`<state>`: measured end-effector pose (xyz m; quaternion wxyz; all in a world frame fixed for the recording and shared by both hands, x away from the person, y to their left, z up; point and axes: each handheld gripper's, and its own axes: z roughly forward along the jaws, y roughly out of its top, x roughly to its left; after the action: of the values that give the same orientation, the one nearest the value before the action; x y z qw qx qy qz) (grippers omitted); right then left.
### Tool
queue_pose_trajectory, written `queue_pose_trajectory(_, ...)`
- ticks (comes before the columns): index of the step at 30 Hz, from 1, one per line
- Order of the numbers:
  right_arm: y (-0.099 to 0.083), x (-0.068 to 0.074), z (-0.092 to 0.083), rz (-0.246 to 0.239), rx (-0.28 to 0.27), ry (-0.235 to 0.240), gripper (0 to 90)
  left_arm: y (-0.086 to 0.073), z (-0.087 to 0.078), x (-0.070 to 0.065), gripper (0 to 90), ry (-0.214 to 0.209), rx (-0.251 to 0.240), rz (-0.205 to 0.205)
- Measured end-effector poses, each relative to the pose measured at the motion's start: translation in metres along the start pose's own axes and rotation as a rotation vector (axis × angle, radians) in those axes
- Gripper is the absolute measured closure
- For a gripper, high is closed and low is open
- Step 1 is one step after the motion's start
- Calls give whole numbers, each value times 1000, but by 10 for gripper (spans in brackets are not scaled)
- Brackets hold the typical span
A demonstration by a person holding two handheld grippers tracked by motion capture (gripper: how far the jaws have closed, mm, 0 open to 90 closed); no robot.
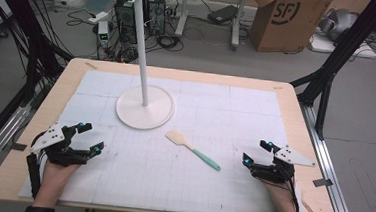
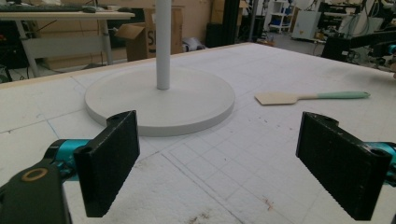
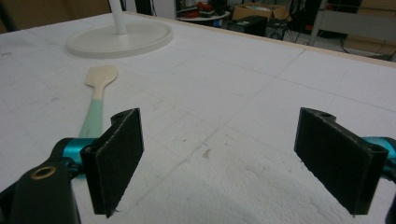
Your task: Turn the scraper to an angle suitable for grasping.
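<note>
1. High view: the spatula (image 1: 193, 149) lies flat on the table (image 1: 276, 112), mid-table, between the 2 grippers and just in front of the stand (image 1: 144, 108), apart from its base. The left gripper (image 1: 88, 138) and right gripper (image 1: 256, 152) rest near the front edge, jaws spread, holding nothing. I judge this the approach step: nothing is grasped yet.
2. Left gripper view: jaws wide apart, pointing at the stand's base (image 2: 161, 100); the spatula (image 2: 308, 97) lies off to the right.
3. Right gripper view: jaws wide apart; the spatula (image 3: 97, 93) lies just left of them, handle nearest. The next move likely calls for swinging left and closing on that handle.
</note>
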<state>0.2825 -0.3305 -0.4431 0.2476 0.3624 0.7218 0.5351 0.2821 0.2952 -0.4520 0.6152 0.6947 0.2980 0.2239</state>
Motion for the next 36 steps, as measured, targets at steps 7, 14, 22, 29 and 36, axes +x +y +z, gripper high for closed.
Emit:
queue_pose_trajectory(7,15,16,22,-13,13,75,168,0,0,0,141,-1,4,10)
queue_pose_trajectory(14,28,35,57,-59,90,155,230,0,0,0,141,3,6,12)
queue_pose_trajectory(22,35,54,95,-83,175,220,312,0,1,-1,141,1,6,15)
queue_pose_trajectory(29,39,70,120,-96,254,250,433,0,1,-1,141,3,9,16)
queue_pose_trajectory(36,43,87,145,-148,354,306,599,0,1,-2,143,2,8,26)
